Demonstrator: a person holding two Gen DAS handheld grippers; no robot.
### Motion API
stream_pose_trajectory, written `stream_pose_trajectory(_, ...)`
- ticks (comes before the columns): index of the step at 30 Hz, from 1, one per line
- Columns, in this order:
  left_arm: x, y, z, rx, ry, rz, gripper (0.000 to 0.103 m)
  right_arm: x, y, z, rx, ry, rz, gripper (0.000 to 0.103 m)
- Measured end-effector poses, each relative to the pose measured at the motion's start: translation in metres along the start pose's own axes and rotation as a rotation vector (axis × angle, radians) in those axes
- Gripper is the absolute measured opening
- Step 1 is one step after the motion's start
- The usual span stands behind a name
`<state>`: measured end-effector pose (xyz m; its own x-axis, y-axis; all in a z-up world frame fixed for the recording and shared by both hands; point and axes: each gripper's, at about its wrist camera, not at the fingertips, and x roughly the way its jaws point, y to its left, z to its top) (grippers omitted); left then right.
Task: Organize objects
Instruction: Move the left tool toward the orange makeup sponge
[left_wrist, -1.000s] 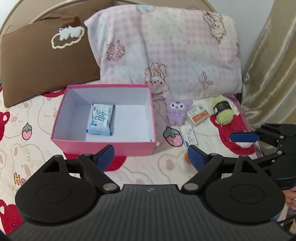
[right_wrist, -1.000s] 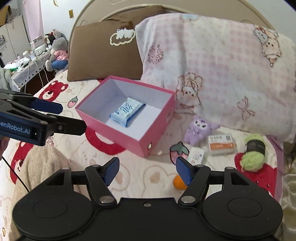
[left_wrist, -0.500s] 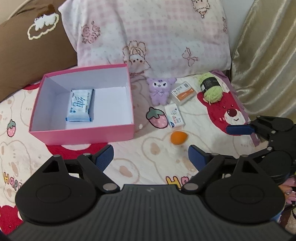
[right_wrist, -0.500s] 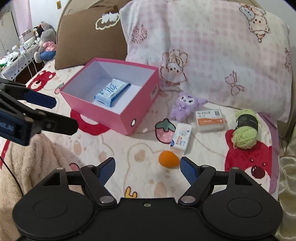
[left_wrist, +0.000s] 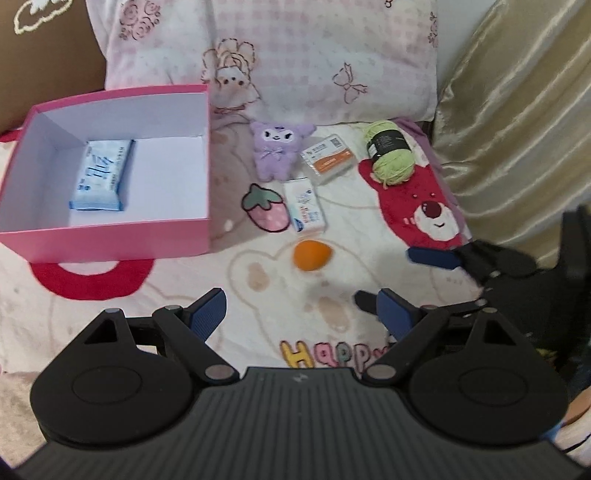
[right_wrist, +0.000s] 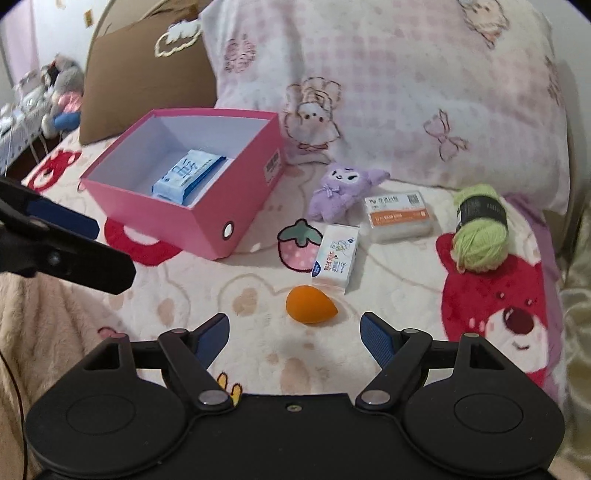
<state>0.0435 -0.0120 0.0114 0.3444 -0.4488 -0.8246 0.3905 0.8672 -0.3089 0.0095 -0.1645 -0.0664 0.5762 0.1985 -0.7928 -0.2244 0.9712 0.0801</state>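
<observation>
Both claws spread over the bed, gripping nothing.
My right claw (right_wrist: 293, 330) view alone shows plush toys (right_wrist: 62, 94) beyond the pink box (right_wrist: 192, 214); left claw (left_wrist: 301, 308) view shows a gold curtain (left_wrist: 517, 110).

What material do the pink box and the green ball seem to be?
Pink box: probably matte cardboard, judging by its thin, flat walls, sharp folds and white inside. Green ball: yarn, fuzzy wound strands with a dark paper-like band.

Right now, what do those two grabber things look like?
Both are black plastic. Each has a ribbed body, two round discs, silver pivot pins and linkage arms ending in blue ridged pads. The left gripper has a small white logo on its body; the right gripper has a tiny screw there. A thin dark cable runs by the left one.
</observation>
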Motion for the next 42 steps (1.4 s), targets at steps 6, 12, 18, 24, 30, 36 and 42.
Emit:
stream_pose_trajectory(6, 0.018, 0.001, 0.004, -0.006, -0.039, -0.001, 0.089, 0.021, -0.006, -0.001, 0.033, 0.006, 0.054, 0.082)
stream_pose_trajectory(12, 0.048, 0.000, 0.006, 0.010, -0.080, 0.009, 0.089, 0.040, 0.000, -0.003, 0.000, -0.070, 0.042, 0.082)
stream_pose_trajectory(18, 0.074, 0.009, 0.005, 0.015, -0.122, 0.052, 0.089, 0.049, 0.010, -0.007, -0.049, -0.099, 0.044, 0.082)
stream_pose_trajectory(24, 0.095, 0.014, -0.002, 0.004, -0.141, 0.026, 0.087, 0.060, 0.008, -0.006, -0.024, -0.063, 0.041, 0.082)
stream_pose_trajectory(30, 0.113, 0.021, -0.006, -0.026, -0.149, -0.011, 0.087, 0.074, 0.009, -0.005, -0.014, -0.002, 0.028, 0.082)
stream_pose_trajectory(36, 0.128, 0.021, -0.011, -0.005, -0.168, -0.046, 0.085, 0.081, 0.005, -0.004, 0.005, 0.005, -0.001, 0.081)
stream_pose_trajectory(42, 0.146, 0.024, -0.011, -0.038, -0.165, -0.074, 0.075, 0.088, 0.004, -0.003, -0.013, 0.010, -0.022, 0.081)
